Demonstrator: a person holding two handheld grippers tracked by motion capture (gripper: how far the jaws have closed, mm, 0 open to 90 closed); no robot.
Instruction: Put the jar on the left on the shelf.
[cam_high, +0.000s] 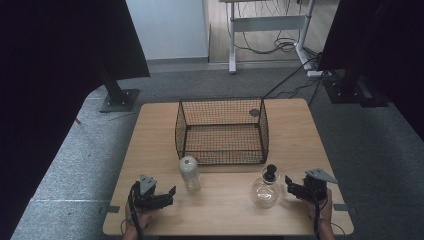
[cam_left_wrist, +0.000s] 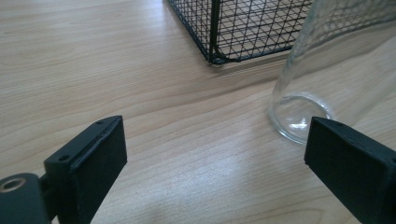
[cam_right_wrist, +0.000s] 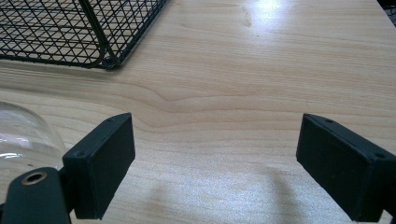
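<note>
No readable label on bottle (cam_high: 190, 173) or flask (cam_high: 265, 190) — plain glass.

The left gripper (cam_left_wrist: 215, 158) hangs low over the worktop (cam_left_wrist: 116, 70), its 2 black jaws wide apart — a clear bottle (cam_left_wrist: 322, 65) by the right one, a basket (cam_left_wrist: 243, 28) corner beyond.

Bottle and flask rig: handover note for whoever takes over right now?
Left gripper: open, empty, resting on the table just left of the clear bottle.
Right gripper: open, empty, just right of the round glass flask with the black stopper.
Both vessels stand upright in front of the wire basket, which has nothing in it.
Done: nothing grasped or moved.
Left: probably grasp each vessel and place it in the basket.
</note>
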